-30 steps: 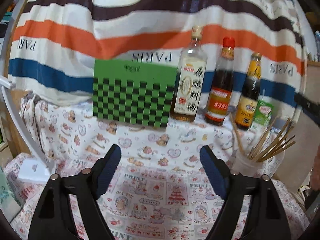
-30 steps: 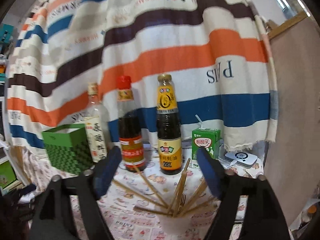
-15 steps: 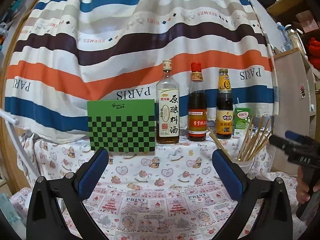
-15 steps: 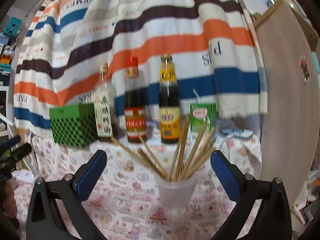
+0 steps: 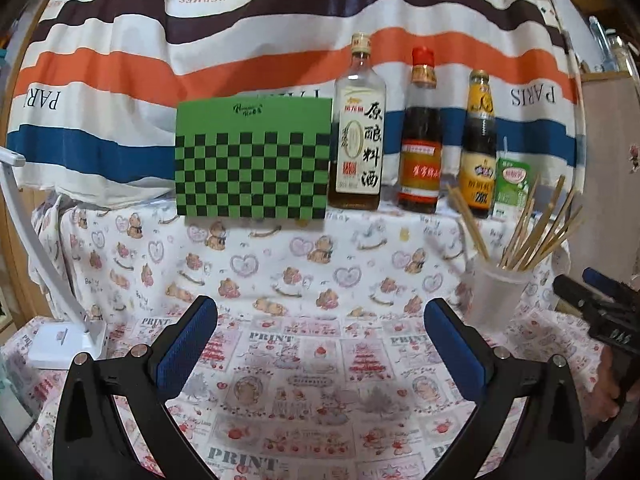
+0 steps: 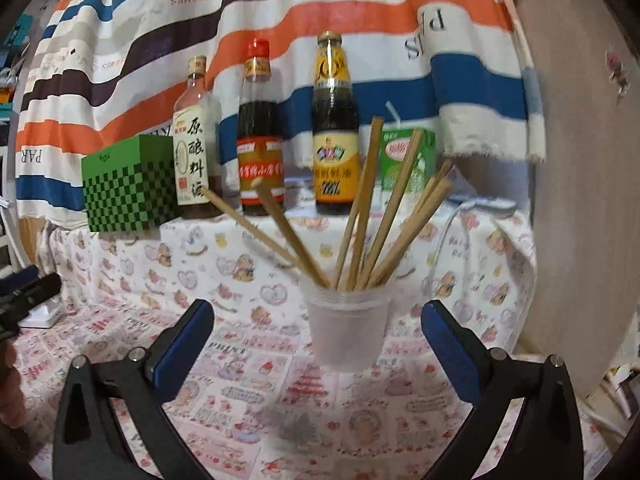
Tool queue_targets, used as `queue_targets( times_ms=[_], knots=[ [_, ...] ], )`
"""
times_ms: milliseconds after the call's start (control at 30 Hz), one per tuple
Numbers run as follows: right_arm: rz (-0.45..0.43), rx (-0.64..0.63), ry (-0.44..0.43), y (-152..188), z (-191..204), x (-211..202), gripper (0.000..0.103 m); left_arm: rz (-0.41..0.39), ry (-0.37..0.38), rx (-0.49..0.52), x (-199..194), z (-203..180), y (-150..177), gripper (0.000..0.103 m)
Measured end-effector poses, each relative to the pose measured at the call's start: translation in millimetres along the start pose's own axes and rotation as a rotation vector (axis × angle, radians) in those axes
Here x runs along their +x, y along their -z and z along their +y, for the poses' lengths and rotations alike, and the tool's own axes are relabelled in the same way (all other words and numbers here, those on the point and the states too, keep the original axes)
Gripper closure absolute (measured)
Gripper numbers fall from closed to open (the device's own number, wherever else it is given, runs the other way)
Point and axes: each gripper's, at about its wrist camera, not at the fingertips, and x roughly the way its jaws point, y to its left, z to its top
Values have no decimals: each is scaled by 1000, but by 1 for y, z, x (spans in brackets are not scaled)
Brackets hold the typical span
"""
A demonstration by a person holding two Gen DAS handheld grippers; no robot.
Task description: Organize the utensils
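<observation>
Here the chopsticks (image 6: 362, 216) cup (image 6: 346, 328) stands just ahead, between the right gripper's (image 6: 318, 332) spread, empty fingers (image 6: 448, 334).

On the desk (image 5: 304, 264), a checkered box (image 5: 253, 158) stands at the back left. Three bottles (image 5: 420, 136) line up to its right, then a drink carton (image 5: 512, 188). A cup (image 6: 347, 328) holding chopsticks (image 6: 384, 208) stands in front of the carton.

My left gripper (image 5: 320, 334) has matte black angular arms carrying blue textured pads (image 5: 188, 344); round silver screws dot the joints; my right gripper (image 6: 318, 338) is built the same, black frame, blue pads (image 6: 450, 344), silver screw heads.
</observation>
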Motion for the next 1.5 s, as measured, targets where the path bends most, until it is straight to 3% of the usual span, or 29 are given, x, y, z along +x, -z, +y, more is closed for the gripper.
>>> queue_targets(
  times_ms=[167,300,1500],
  knots=[
    [-7,-11,22,0,2,-2,0,44,-20,44,10,-8,6,0],
    [35,-26,28,1,5,7,0,59,-44,44,13,-8,6,0],
    [54,-47,19,3,8,9,0,52,-62,33,12,-5,6,0]
  ],
)
